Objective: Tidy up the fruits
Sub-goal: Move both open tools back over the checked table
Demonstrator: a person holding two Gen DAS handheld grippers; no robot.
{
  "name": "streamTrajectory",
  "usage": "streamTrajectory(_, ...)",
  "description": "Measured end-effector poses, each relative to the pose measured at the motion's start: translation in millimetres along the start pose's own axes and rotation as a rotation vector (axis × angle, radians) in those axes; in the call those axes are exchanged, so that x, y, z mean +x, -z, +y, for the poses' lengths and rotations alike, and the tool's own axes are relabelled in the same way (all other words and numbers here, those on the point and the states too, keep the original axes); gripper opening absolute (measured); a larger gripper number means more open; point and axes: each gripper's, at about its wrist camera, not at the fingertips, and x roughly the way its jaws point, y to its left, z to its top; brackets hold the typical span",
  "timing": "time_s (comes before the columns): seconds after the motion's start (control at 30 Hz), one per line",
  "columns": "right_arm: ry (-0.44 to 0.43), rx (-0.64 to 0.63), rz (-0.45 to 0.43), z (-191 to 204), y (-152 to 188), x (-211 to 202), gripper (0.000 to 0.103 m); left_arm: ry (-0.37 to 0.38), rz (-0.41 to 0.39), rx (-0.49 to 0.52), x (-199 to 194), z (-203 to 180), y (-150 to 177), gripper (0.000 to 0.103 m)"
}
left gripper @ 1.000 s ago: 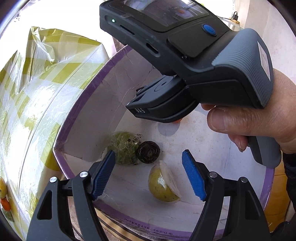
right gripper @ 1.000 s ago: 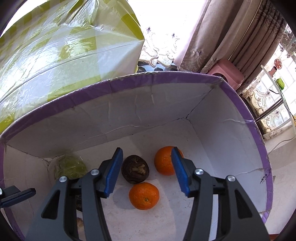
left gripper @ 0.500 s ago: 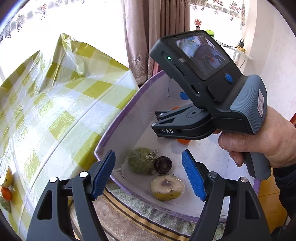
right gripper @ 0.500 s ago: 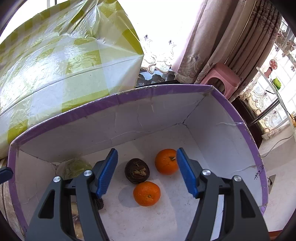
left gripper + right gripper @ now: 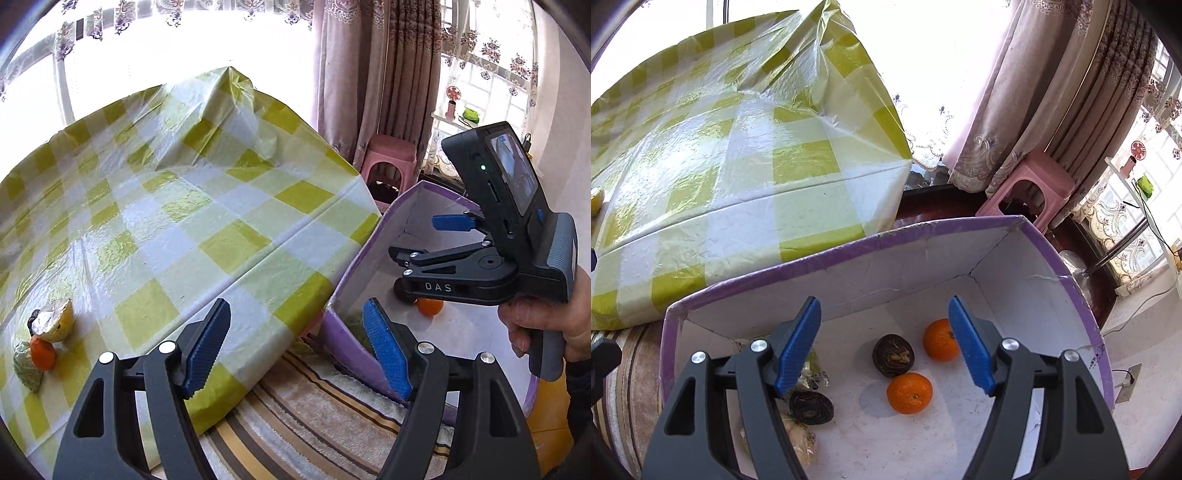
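Note:
A purple-rimmed white box sits on the floor beside the table. It holds two oranges, two dark halved fruits, a wrapped yellow fruit and a wrapped green one, mostly hidden. My right gripper is open and empty above the box; it also shows in the left wrist view. My left gripper is open and empty, above the table corner and the box's near wall. On the table's left lie a wrapped yellow fruit, an orange and a wrapped green fruit.
The table carries a yellow-and-white checked plastic cloth. A striped rug lies under the box. A pink stool and curtains stand behind the box by the window.
Both grippers have risen and pulled back from the box. My left gripper has swung left, so the table top and its fruits show now. Both stay open.

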Motion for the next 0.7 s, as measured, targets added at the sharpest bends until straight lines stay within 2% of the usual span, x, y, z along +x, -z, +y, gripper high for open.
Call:
streamTrajectory(0.43, -0.075, -0.032, -0.086, 42.5, -18.7, -25.4, 0.075, -0.105, -0.06, -0.143, -24.9, 75.3, 11.3, 0.073)
streamTrajectory(0.7, -0.144, -0.063, -0.102, 82.5, -28.9, -30.5, 0.076, -0.163, -0.09, -0.236, -44.9, 125.0, 26.7, 0.073)
